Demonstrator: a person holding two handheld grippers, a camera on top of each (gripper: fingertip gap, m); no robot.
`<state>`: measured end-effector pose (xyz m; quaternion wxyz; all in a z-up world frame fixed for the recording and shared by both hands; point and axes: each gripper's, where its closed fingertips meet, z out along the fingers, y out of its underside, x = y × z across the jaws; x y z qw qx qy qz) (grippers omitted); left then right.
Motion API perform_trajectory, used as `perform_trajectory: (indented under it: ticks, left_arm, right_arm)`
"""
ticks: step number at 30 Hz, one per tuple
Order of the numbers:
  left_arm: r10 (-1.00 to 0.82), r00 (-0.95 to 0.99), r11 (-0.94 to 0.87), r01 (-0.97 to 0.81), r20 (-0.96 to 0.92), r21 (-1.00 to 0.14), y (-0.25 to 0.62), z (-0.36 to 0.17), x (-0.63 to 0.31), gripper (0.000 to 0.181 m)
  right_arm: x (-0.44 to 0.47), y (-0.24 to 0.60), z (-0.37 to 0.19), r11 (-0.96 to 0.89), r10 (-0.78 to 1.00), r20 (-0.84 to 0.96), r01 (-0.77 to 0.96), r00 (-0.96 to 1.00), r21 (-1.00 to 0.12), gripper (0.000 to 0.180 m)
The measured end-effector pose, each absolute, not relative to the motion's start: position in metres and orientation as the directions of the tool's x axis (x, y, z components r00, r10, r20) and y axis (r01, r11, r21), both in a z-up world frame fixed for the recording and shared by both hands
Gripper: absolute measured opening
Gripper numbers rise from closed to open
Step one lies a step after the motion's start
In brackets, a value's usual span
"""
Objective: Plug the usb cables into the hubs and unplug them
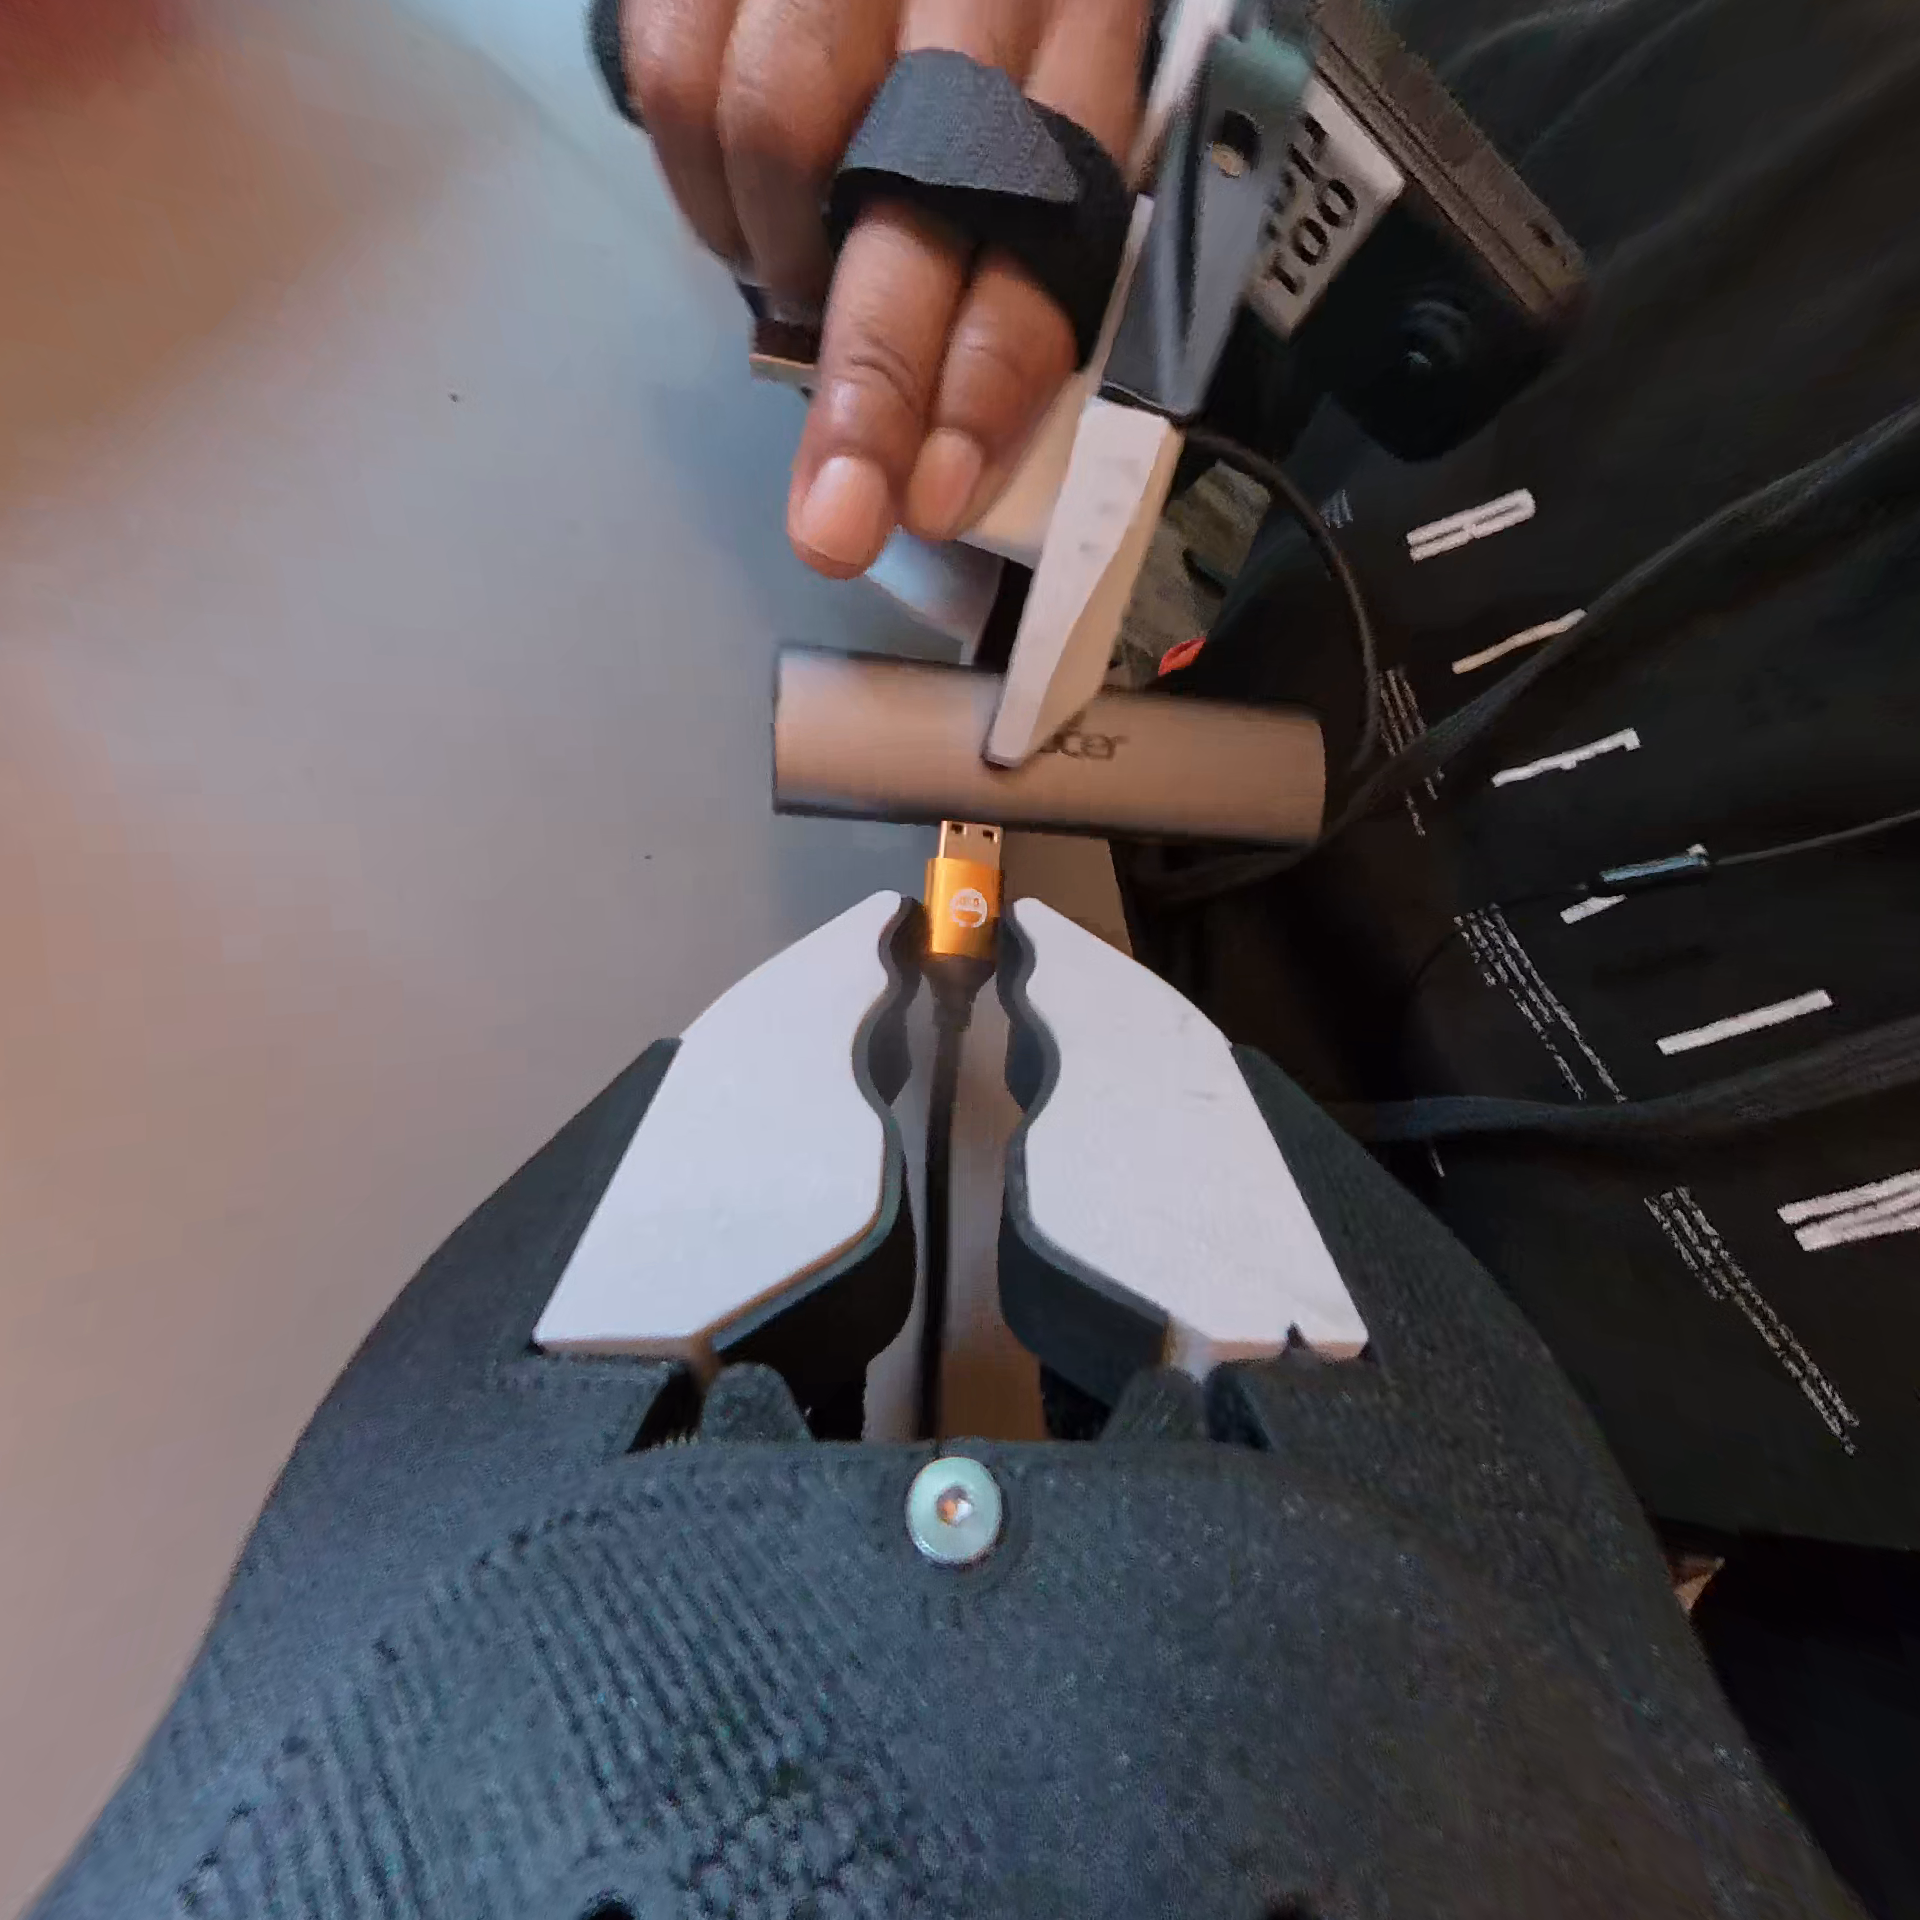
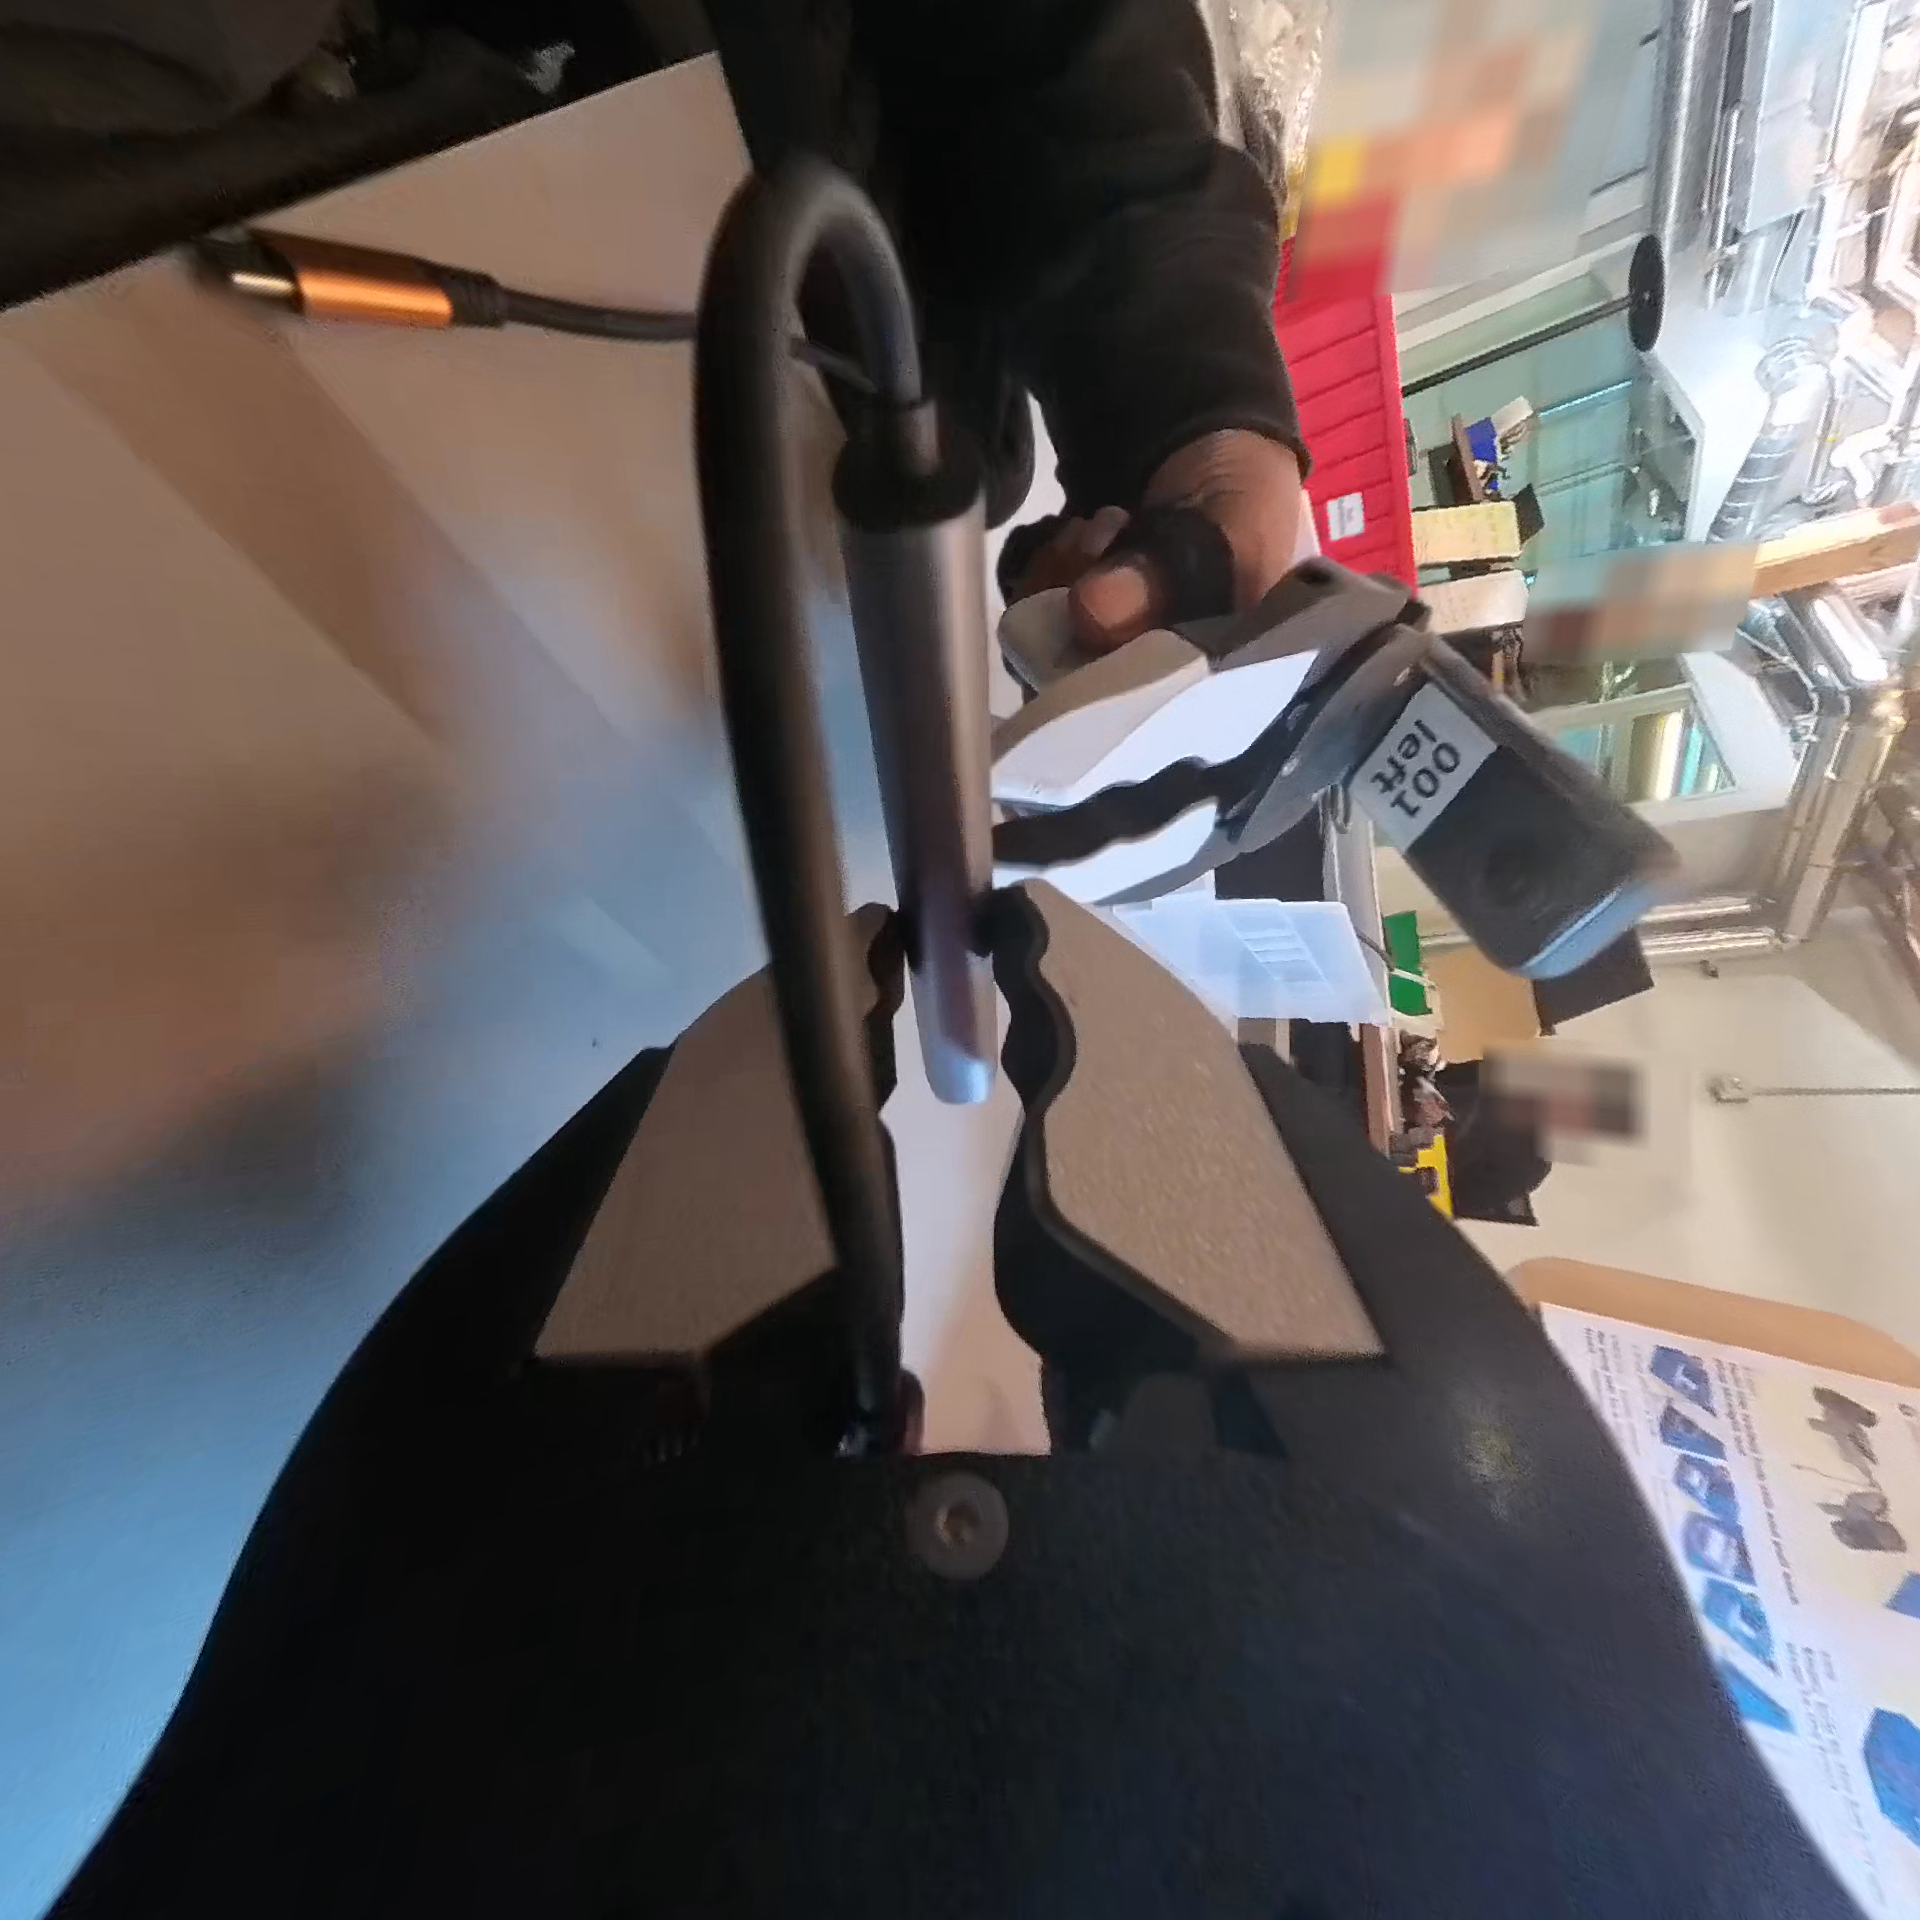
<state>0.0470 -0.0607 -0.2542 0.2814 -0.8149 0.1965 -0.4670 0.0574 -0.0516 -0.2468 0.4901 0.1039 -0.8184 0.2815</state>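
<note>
The left gripper (image 1: 956, 914) squeezed the orange plug (image 1: 963, 906) by its sides, so its metal tip pointed straight at the grey hub (image 1: 894, 750) and just reached it. The right gripper (image 2: 948, 925) pinched the hub to keep it steady.
</note>
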Motion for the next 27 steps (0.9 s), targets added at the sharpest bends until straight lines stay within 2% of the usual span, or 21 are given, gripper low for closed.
perform_trajectory:
  ticks: [2, 3, 4, 5, 6, 7, 8, 11, 14, 18, 21, 23, 27]
  left_arm:
    - [-0.559, 0.491, -0.778, -0.033, 0.668, -0.627, -0.058, -0.257, 0.046, 0.013]
    - [-0.561, 0.483, -0.768, -0.001, 0.672, -0.64, -0.055, -0.252, 0.048, 0.0]
    - [-0.594, 0.385, -0.725, 0.124, 0.706, -0.677, -0.048, -0.224, 0.055, 0.0]
    - [-0.601, 0.376, -0.73, 0.102, 0.705, -0.676, -0.046, -0.216, 0.062, 0.0]
    - [-0.631, 0.482, -0.701, -0.018, 0.608, -0.713, -0.044, -0.226, 0.065, 0.0]
    - [-0.646, 0.538, -0.684, -0.091, 0.542, -0.724, -0.043, -0.23, 0.062, 0.0]
    - [-0.644, 0.559, -0.67, -0.083, 0.522, -0.737, -0.042, -0.226, 0.054, 0.0]
    - [-0.596, 0.679, -0.636, -0.074, 0.428, -0.769, -0.041, -0.225, 0.018, 0.0]
    - [-0.617, 0.69, -0.617, -0.126, 0.379, -0.776, -0.051, -0.232, 0.015, 0.023]
    - [-0.679, 0.652, -0.625, -0.272, 0.337, -0.732, -0.064, -0.256, 0.028, 0.032]
    - [-0.69, 0.635, -0.646, -0.323, 0.349, -0.691, -0.066, -0.27, 0.036, 0.016]
    - [-0.693, 0.643, -0.639, -0.341, 0.325, -0.689, -0.065, -0.269, 0.037, 0.014]
    - [-0.661, 0.637, -0.679, -0.282, 0.397, -0.678, -0.064, -0.266, 0.039, 0.014]
  right_arm:
    - [0.057, -0.053, -0.249, 0.823, 0.098, 0.859, -0.444, -0.503, -0.355, 0.016]
    - [0.058, -0.056, -0.249, 0.808, 0.116, 0.85, -0.448, -0.514, -0.381, 0.016]
    - [0.057, -0.061, -0.254, 0.806, 0.124, 0.842, -0.442, -0.525, -0.393, 0.017]
    - [0.052, -0.062, -0.264, 0.839, 0.079, 0.855, -0.428, -0.513, -0.334, 0.017]
    - [0.049, -0.064, -0.269, 0.853, 0.04, 0.875, -0.439, -0.483, -0.282, 0.017]
    - [0.049, -0.065, -0.268, 0.843, 0.06, 0.87, -0.442, -0.49, -0.308, 0.017]
    - [0.048, -0.063, -0.262, 0.83, 0.107, 0.86, -0.432, -0.499, -0.354, 0.015]
    - [0.045, -0.052, -0.248, 0.831, 0.155, 0.87, -0.415, -0.467, -0.371, 0.017]
    - [0.045, -0.047, -0.244, 0.83, 0.179, 0.874, -0.408, -0.451, -0.38, 0.017]
    - [0.044, -0.047, -0.242, 0.821, 0.204, 0.87, -0.406, -0.45, -0.402, 0.017]
    - [0.044, -0.047, -0.243, 0.821, 0.204, 0.868, -0.404, -0.453, -0.404, 0.017]
    - [0.045, -0.046, -0.245, 0.825, 0.198, 0.867, -0.4, -0.458, -0.399, 0.017]
    - [0.048, -0.047, -0.244, 0.822, 0.187, 0.861, -0.404, -0.473, -0.401, 0.017]
